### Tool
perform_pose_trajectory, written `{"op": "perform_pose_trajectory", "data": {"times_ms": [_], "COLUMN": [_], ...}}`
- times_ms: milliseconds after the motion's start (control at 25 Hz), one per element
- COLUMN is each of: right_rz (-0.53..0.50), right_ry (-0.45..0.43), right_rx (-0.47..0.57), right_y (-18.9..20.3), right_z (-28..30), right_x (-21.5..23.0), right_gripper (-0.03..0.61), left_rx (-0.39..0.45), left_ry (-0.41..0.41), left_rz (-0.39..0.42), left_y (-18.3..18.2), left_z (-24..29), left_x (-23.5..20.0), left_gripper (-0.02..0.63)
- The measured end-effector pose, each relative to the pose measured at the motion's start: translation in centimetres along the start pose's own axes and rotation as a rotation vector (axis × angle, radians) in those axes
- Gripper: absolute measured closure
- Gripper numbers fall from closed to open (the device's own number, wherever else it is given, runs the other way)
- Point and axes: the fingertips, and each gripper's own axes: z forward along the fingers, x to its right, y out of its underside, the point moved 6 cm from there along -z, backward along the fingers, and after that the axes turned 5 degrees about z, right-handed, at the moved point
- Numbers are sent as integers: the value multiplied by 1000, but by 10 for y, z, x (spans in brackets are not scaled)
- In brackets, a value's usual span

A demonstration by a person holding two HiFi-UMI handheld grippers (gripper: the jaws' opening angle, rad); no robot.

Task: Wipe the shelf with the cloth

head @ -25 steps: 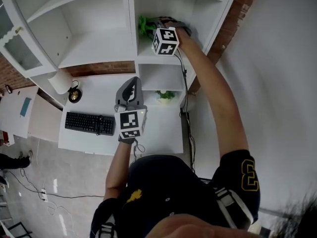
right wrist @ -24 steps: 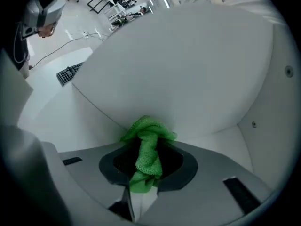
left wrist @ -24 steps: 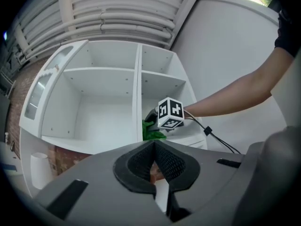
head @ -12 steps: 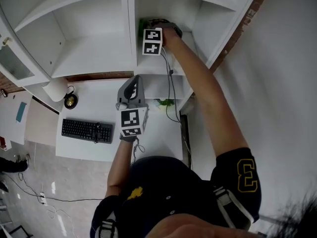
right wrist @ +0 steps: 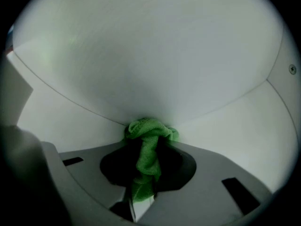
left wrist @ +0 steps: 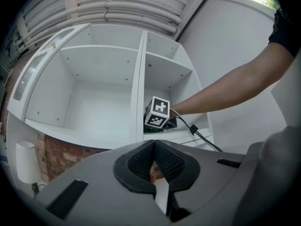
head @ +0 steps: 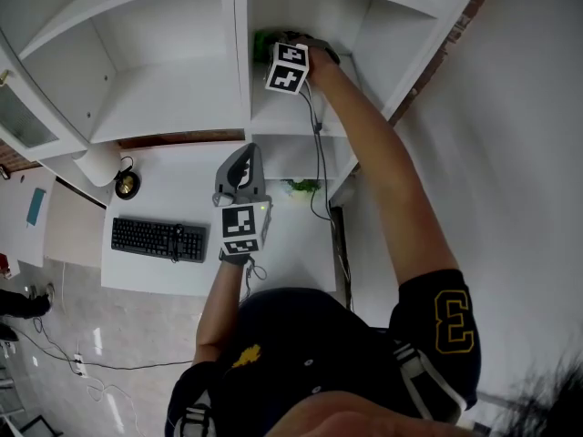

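Head view: well left of and below the white divider, a keyboard lies on the table. Under the divider's foot the left gripper hangs over the table, its fingers together on nothing. Just right of the divider, the right gripper has its fingers clamped on the green cloth, bunched against the shelf. Within the last second it has slid from farther right to close beside the divider and deeper in. I judge this a wiping stroke reaching that back corner, with the board farther right probably needing more passes.
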Motion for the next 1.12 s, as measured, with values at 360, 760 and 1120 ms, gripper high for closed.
{"op": "perform_pose_trajectory", "data": {"times_ms": [360,760,1120], "right_rz": [170,198,212], "right_ry": [16,44,49], "right_rx": [-20,-75,-99], "right_y": [11,18,39], "right_z": [-5,-10,-20], "right_x": [2,3,4], "right_gripper": [512,512,512], "left_rx": [11,-3,-38], "left_ry": [29,35,15], "left_rz": [-14,-28,-47], "left_y": [-2,8,20], "left_z": [-6,-11,-14], "left_x": [8,18,14], "left_gripper": [603,603,603]}}
